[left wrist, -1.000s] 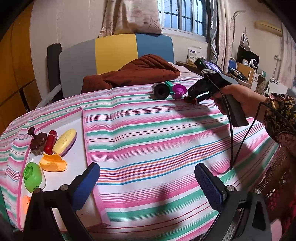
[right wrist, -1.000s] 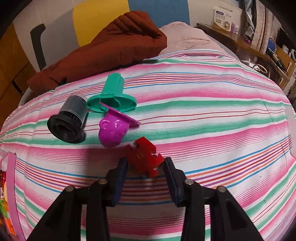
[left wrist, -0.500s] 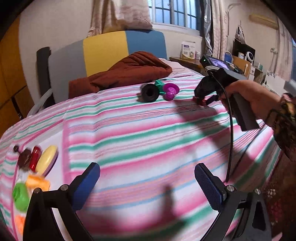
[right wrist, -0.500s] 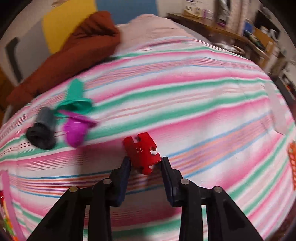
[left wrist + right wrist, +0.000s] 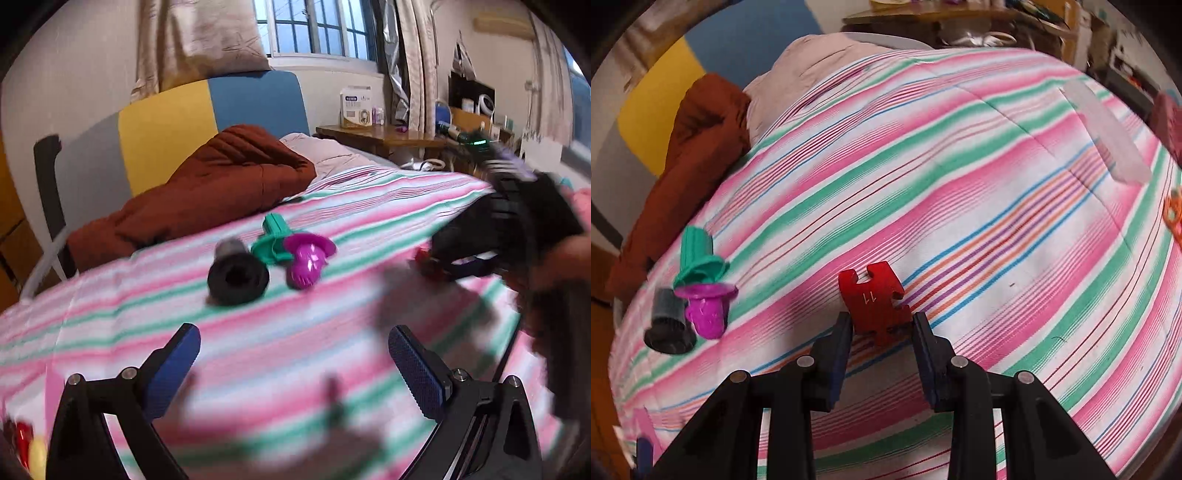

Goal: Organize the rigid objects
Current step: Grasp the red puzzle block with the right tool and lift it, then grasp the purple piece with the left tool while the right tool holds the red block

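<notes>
Right gripper (image 5: 879,325): pinching flat red plastic puzzle piece (image 5: 873,304), above striped bedspread (image 5: 960,184) | left gripper (image 5: 293,354): spread, empty, over the bedspread.

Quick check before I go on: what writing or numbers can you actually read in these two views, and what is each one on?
"11": on the red puzzle piece between the right gripper pads, seen upside down.
Print on the white box on the wooden side table: too small and blurred to read.
Nothing else carries readable text.
</notes>
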### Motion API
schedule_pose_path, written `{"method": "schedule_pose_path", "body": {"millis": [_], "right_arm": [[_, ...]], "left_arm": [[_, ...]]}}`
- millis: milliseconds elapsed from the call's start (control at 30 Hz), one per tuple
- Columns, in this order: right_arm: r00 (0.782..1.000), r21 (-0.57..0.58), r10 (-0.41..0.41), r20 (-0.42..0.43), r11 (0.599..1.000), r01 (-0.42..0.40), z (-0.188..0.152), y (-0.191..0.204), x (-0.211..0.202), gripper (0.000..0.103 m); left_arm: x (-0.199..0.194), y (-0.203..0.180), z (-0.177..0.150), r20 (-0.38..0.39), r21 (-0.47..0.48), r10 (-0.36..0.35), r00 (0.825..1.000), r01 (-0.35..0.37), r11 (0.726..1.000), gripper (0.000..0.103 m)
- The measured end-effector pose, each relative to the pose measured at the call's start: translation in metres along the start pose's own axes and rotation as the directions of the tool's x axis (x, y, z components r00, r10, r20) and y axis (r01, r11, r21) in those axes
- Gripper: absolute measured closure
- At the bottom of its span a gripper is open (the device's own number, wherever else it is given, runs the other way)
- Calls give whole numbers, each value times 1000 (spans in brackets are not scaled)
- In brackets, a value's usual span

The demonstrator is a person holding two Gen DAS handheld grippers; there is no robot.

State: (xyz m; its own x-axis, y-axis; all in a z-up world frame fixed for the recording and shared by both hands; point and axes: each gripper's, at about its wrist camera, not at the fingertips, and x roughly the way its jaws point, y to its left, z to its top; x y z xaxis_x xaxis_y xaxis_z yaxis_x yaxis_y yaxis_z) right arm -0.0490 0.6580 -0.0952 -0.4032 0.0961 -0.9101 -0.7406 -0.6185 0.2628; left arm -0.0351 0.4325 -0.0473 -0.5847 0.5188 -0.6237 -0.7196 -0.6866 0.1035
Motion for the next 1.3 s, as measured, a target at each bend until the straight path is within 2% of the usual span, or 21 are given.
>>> {"method": "schedule_pose_path", "body": {"millis": [167, 267, 333, 400, 467, 567, 633, 700, 867, 933, 1067, 1133, 1300], "right_arm": [[1000, 49, 2, 1, 999, -2, 3, -13, -3, 70], [1000, 75, 4, 2, 997, -4, 4, -17, -5, 70], [1000, 97, 6, 10, 995, -7, 4, -21, -6, 70], [1000, 115, -9, 20, 993, 7, 5, -26, -8, 70], [999, 123, -35, 28, 992, 31, 5, -29, -10, 70], [999, 124, -41, 28, 992, 37, 3, -27, -11, 70], [999, 129, -37, 28, 991, 33, 2, -28, -12, 70], [999, 130, -41, 28, 991, 37, 1, -28, -13, 70], [998, 123, -48, 29, 991, 44, -3, -24, -14, 70], [998, 125, -48, 29, 991, 44, -4, -23, -15, 70], [998, 118, -55, 28, 992, 52, -6, -20, -16, 70], [998, 115, -55, 28, 992, 51, -8, -18, -16, 70], [998, 112, -53, 29, 992, 49, -12, -14, -18, 70]], "left_arm": [[31, 1, 14, 0, 33, -114, 993, 114, 993, 0], [39, 0, 18, -4, 35, -209, 978, 209, 977, 0], [44, 7, 22, -8, -7, -282, 959, 282, 959, 0], [45, 13, 24, -2, -44, -320, 947, 320, 946, 0], [47, 15, 25, -1, -68, -289, 957, 288, 955, 2], [51, 15, 28, -2, -91, -308, 951, 307, 947, 4], [55, 12, 30, -8, -102, -291, 957, 289, 952, 6], [65, 4, 35, -37, -73, -246, 969, 243, 967, 16], [84, -11, 43, -74, -22, -194, 978, 193, 981, 41], [91, -12, 44, -91, -30, -186, 978, 184, 983, 47], [109, -6, 39, -154, -68, -189, 970, 180, 981, 73], [114, -1, 38, -176, -96, -190, 966, 175, 980, 74], [102, -7, 34, -138, -49, -169, 976, 164, 985, 74]]}}
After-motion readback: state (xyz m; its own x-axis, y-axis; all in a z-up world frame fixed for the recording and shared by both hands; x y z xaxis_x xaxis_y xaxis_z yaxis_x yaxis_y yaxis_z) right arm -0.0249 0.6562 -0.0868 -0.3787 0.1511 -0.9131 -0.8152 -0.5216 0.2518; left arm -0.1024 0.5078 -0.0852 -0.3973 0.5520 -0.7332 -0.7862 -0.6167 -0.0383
